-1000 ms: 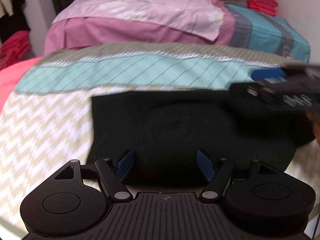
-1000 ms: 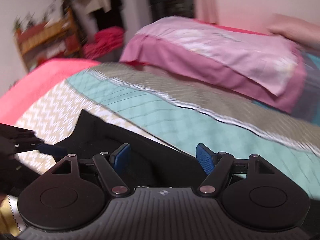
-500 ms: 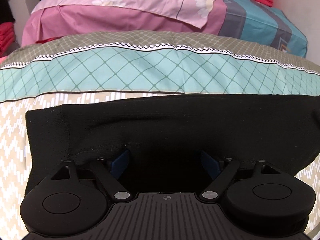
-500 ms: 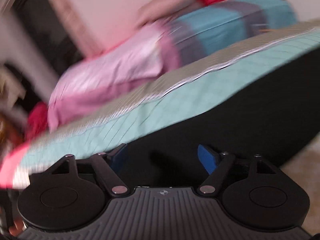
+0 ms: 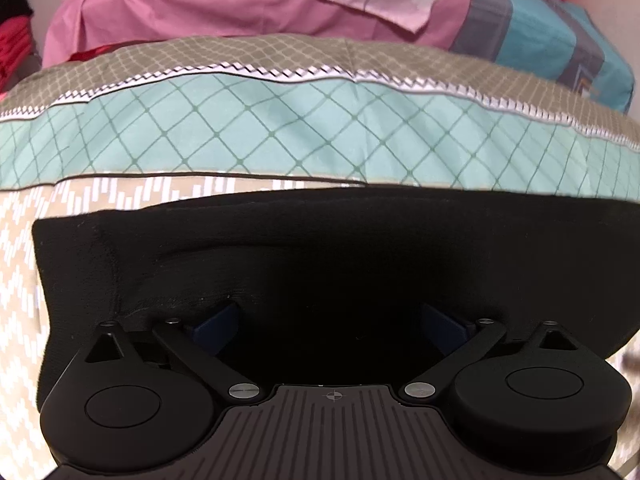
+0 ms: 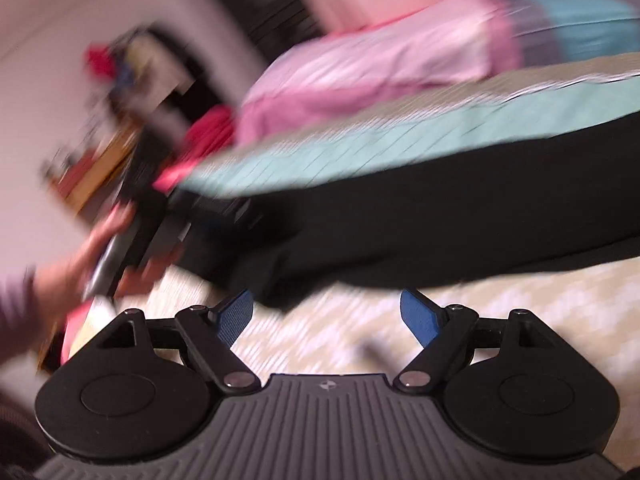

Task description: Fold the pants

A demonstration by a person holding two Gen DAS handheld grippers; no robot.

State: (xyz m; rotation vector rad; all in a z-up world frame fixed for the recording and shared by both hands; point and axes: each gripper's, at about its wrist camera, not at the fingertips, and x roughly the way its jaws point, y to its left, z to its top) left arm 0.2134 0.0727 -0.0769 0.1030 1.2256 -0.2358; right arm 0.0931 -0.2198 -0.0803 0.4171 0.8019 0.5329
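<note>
The black pants [image 5: 304, 248] lie flat across the patterned bedspread. In the left wrist view my left gripper [image 5: 330, 320] is open, its blue pads low over the near part of the black cloth, with a raised fold by the left pad. In the blurred right wrist view the pants [image 6: 460, 216] stretch across the middle. My right gripper [image 6: 328, 310] is open and empty over the zigzag sheet, just short of the pants' near edge. The other gripper in a hand [image 6: 132, 240] shows at the left.
The bedspread has a teal diamond band [image 5: 320, 136] and a beige zigzag part [image 5: 20, 280]. Pink pillows [image 5: 240, 4] and a blue-grey pillow [image 5: 560, 40] lie at the head. Red cloth [image 5: 16, 44] and shelves [image 6: 100, 160] stand left of the bed.
My left gripper has moved closer and lower onto the pants. My right gripper has swung back off the pants toward the near sheet; its view is blurred by motion.
</note>
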